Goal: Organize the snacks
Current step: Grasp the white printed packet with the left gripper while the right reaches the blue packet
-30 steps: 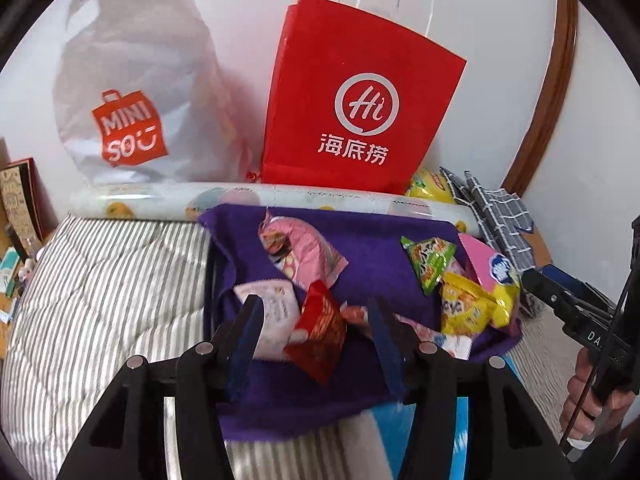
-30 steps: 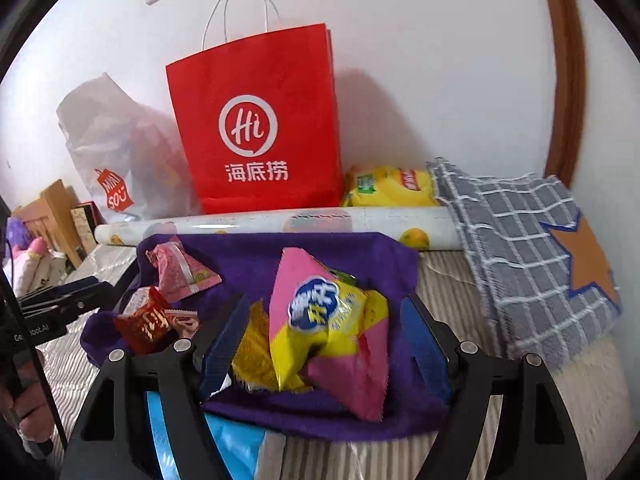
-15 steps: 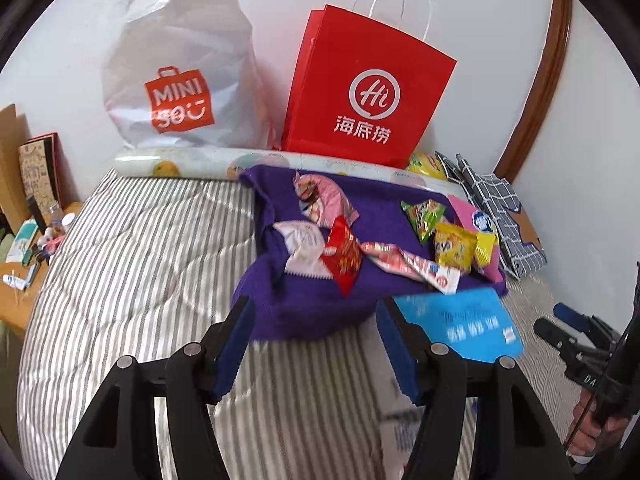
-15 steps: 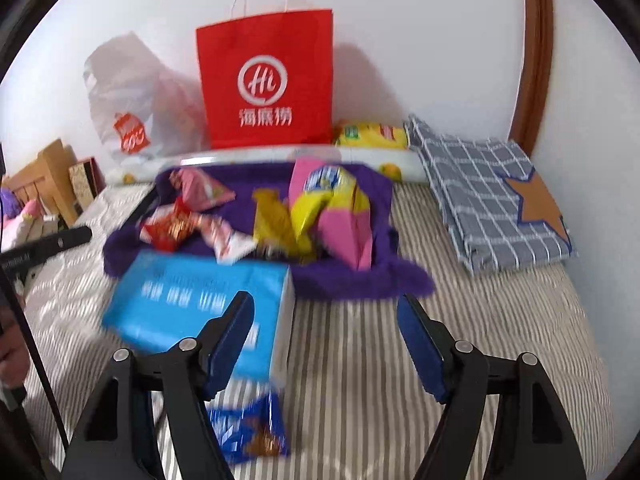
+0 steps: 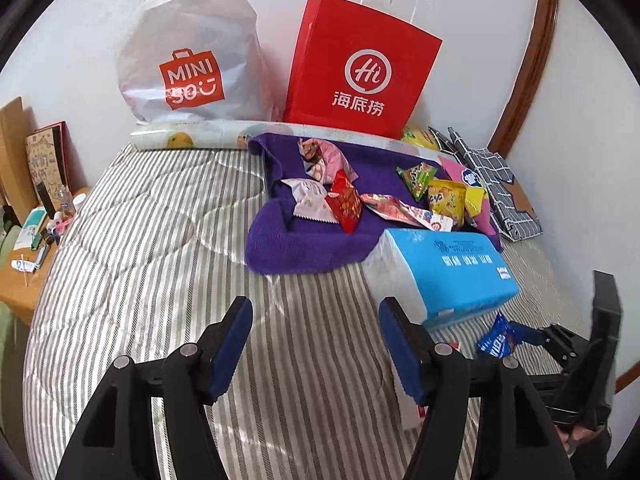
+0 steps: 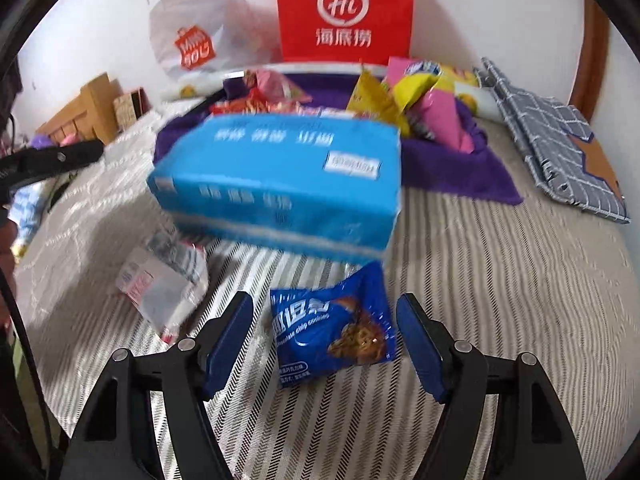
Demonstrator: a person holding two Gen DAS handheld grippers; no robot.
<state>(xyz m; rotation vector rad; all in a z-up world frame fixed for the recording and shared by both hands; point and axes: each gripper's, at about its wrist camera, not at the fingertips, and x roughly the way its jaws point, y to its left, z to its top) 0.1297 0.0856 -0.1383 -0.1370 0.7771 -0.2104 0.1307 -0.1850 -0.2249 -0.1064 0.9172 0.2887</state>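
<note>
The striped bed [image 5: 152, 264] lies bare across its left and near parts, open room up to its left edge. Far right, a purple towel [image 5: 304, 244] carries loose snack packets [image 5: 344, 204]; the blue tissue pack [image 5: 444, 268] sits just nearer, overlapping the towel's near edge. The left tongs [image 5: 316, 344] are opening, nothing between them, over bare bed. The right tongs [image 6: 325, 340] stand apart around the blue cookie packet [image 6: 332, 332], pads not touching it.
</note>
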